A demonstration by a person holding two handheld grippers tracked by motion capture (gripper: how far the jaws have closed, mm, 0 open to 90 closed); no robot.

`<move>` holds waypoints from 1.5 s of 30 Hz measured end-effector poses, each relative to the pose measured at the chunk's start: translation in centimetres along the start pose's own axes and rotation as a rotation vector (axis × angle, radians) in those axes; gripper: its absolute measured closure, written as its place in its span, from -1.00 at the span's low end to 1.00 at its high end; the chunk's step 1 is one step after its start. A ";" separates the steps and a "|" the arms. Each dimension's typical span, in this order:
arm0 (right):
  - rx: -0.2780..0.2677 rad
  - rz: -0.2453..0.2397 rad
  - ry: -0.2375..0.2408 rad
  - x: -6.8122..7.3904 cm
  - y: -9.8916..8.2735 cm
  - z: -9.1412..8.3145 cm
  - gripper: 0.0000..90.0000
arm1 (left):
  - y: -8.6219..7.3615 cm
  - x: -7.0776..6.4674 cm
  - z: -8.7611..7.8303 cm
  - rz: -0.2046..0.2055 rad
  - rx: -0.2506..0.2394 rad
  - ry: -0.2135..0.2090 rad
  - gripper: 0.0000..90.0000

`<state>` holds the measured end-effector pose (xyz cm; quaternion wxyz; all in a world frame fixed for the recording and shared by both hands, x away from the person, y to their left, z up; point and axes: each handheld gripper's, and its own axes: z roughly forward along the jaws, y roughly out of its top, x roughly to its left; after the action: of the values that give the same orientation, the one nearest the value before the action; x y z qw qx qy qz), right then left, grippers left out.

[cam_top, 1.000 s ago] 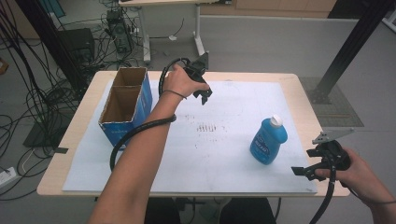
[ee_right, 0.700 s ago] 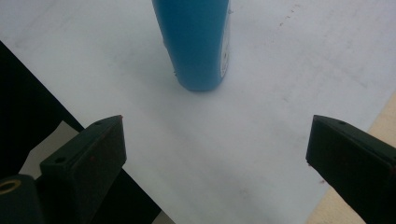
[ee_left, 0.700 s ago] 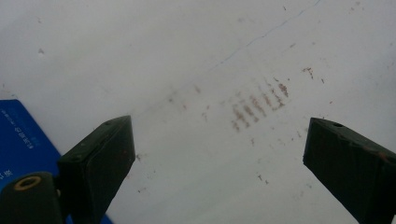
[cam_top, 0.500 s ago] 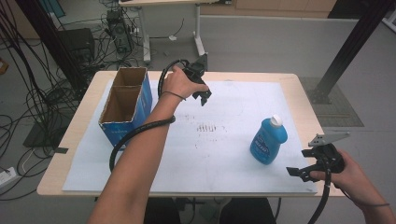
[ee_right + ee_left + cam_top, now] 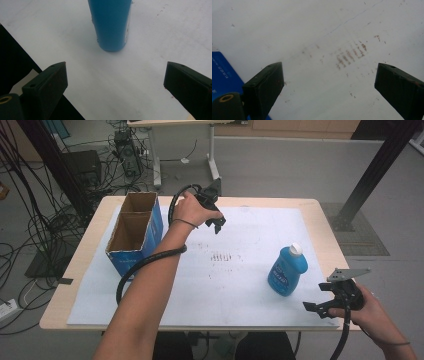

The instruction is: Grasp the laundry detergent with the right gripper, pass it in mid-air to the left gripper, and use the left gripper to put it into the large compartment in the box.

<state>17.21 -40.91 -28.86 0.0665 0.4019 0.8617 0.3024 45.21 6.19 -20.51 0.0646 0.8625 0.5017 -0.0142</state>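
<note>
Smooth blue plastic bottle (image 5: 286, 272) upright on white surface (image 5: 240, 285); right gripper (image 5: 320, 309) gaping, shifted closer; left gripper (image 5: 216, 222) gaping, unmoved.

I see a wooden surface (image 5: 70, 285) covered by a white sheet (image 5: 235, 290) across most of the frame's middle. Rows of small brown marks (image 5: 222, 256) sit near the sheet's centre; from the left gripper view they lie right of centre (image 5: 349, 53). A blue cardboard box (image 5: 134, 232), open-topped with two compartments, stands at centre left. A tangle of black cables (image 5: 35, 205) fills the upper left floor. A second desk's leg (image 5: 214, 160) stands top centre, and a black post (image 5: 375, 172) slants at upper right.
</note>
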 end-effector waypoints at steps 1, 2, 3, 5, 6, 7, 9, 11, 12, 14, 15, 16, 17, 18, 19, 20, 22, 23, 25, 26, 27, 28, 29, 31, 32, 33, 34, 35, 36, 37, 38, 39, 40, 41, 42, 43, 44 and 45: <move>-0.002 0.001 -0.001 0.0 -0.1 0.1 -0.89 | 0.0 0.0 0.0 0.002 0.000 0.000 -0.80; -0.005 0.000 -0.002 0.0 -0.2 0.1 -0.89 | 0.0 0.0 0.0 0.001 -0.002 -0.001 -0.80; -0.007 0.003 -0.002 0.0 -0.4 0.1 -0.89 | 0.0 -0.1 0.0 0.002 -0.002 0.000 -0.80; -0.012 0.002 -0.004 0.1 -0.6 0.2 -0.89 | 0.0 -0.2 0.0 0.009 0.000 0.003 -0.80; -0.016 0.003 -0.004 0.1 -0.7 0.2 -0.89 | 0.0 -0.2 -0.1 0.008 -0.001 0.004 -0.80; -0.019 0.005 -0.003 0.1 -0.8 0.3 -0.89 | 0.0 -0.3 -0.1 0.012 0.000 0.006 -0.80; -0.029 0.003 -0.005 0.1 -1.0 0.3 -0.89 | 0.0 -0.3 -0.2 0.005 -0.004 0.002 -0.80; -0.037 0.005 -0.006 0.1 -1.2 0.3 -0.89 | 0.0 -0.4 -0.2 0.008 -0.005 0.001 -0.80; -0.043 0.003 -0.006 0.1 -1.3 0.3 -0.89 | 0.1 -0.4 -0.3 0.010 -0.001 0.002 -0.80; -0.051 0.008 -0.003 0.1 -1.5 0.3 -0.89 | 0.0 -0.4 -0.3 0.014 -0.009 -0.001 -0.80; -0.051 0.008 -0.003 0.1 -1.5 0.3 -0.89 | 0.0 -0.4 -0.3 0.014 -0.009 -0.001 -0.80; -0.065 0.006 0.000 0.1 -1.8 0.4 -0.89 | 0.0 -0.4 -0.3 0.015 -0.006 0.000 -0.80; -0.068 0.008 0.001 0.1 -1.8 0.4 -0.89 | 0.0 -0.4 -0.3 0.014 -0.007 -0.002 -0.80; -0.071 0.009 0.001 0.1 -1.9 0.4 -0.89 | 0.0 -0.4 -0.3 0.015 -0.010 -0.001 -0.80; -0.080 0.009 0.001 0.1 -2.1 0.5 -0.89 | 0.0 -0.5 -0.3 0.014 -0.008 0.001 -0.80; -0.085 0.010 0.003 0.1 -2.2 0.5 -0.89 | 0.0 -0.4 -0.2 0.016 -0.006 -0.001 -0.80; -0.091 0.011 0.007 0.1 -2.4 0.6 -0.89 | 0.0 -0.4 -0.2 0.016 -0.007 0.000 -0.80; -0.096 0.013 0.002 0.1 -2.5 0.7 -0.89 | -0.1 -0.5 -0.2 0.017 -0.009 0.000 -0.80; -0.109 0.019 0.007 0.1 -2.9 0.9 -0.89 | -0.1 -0.4 -0.1 0.017 -0.009 -0.001 -0.80; -0.117 0.020 0.006 0.1 -3.0 0.9 -0.89 | -0.1 -0.4 -0.1 0.018 -0.008 -0.002 -0.80; -0.126 0.020 0.006 0.1 -3.2 1.0 -0.89 | -0.1 -0.4 -0.1 0.015 -0.008 -0.002 -0.80; -0.133 0.021 0.007 0.1 -3.3 1.0 -0.89 | -0.1 -0.3 -0.1 0.013 -0.009 -0.003 -0.80; -0.133 0.021 0.007 0.1 -3.3 1.0 -0.89 | -0.1 -0.3 -0.1 0.013 -0.009 -0.003 -0.80; -0.158 0.029 0.006 0.2 -3.8 1.1 -0.89 | -0.1 -0.3 0.0 0.010 -0.009 -0.005 -0.80; -0.164 0.033 0.005 0.2 -3.9 1.1 -0.89 | -0.1 -0.3 0.0 0.011 -0.009 -0.006 -0.80; -0.171 0.037 0.003 0.2 -4.0 1.2 -0.89 | -0.1 -0.3 0.1 0.011 -0.009 -0.005 -0.80; -0.178 0.038 0.003 0.2 -4.1 1.2 -0.89 | -0.2 -0.3 0.1 0.011 -0.010 -0.007 -0.80; -0.178 0.038 0.003 0.2 -4.1 1.2 -0.89 | -0.2 -0.3 0.1 0.011 -0.010 -0.007 -0.80; -0.191 0.043 0.004 0.2 -4.3 1.3 -0.89 | -0.2 -0.2 0.1 0.010 -0.009 -0.008 -0.80; -0.198 0.043 0.004 0.3 -4.5 1.4 -0.89 | -0.2 -0.2 0.1 0.008 -0.010 -0.009 -0.80; -0.209 0.046 0.006 0.3 -4.7 1.5 -0.89 | -0.2 -0.2 0.2 0.007 -0.012 -0.010 -0.80; -0.218 0.050 0.009 0.3 -4.8 1.6 -0.90 | -0.2 -0.2 0.2 0.005 -0.012 -0.012 -0.80; -0.222 0.053 0.013 0.2 -5.0 1.7 -0.90 | -0.2 -0.2 0.2 0.009 -0.010 -0.011 -0.80; -0.227 0.054 0.012 0.2 -5.1 1.8 -0.90 | -0.2 -0.2 0.2 0.009 -0.010 -0.011 -0.80; -0.231 0.055 0.011 0.3 -5.2 1.9 -0.90 | -0.2 -0.2 0.3 0.006 -0.012 -0.013 -0.80; -0.235 0.055 0.012 0.3 -5.3 2.1 -0.90 | -0.2 -0.2 0.3 0.007 -0.012 -0.012 -0.80; -0.236 0.057 0.014 0.3 -5.3 2.1 -0.91 | -0.2 -0.2 0.3 0.008 -0.011 -0.012 -0.80; -0.238 0.060 0.013 0.4 -5.4 2.3 -0.91 | -0.3 -0.3 0.4 0.008 -0.013 -0.013 -0.80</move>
<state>14.26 -42.24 -33.76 0.0991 0.4146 0.8078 0.4070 44.88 6.04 -20.89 0.0736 0.8639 0.4980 -0.0165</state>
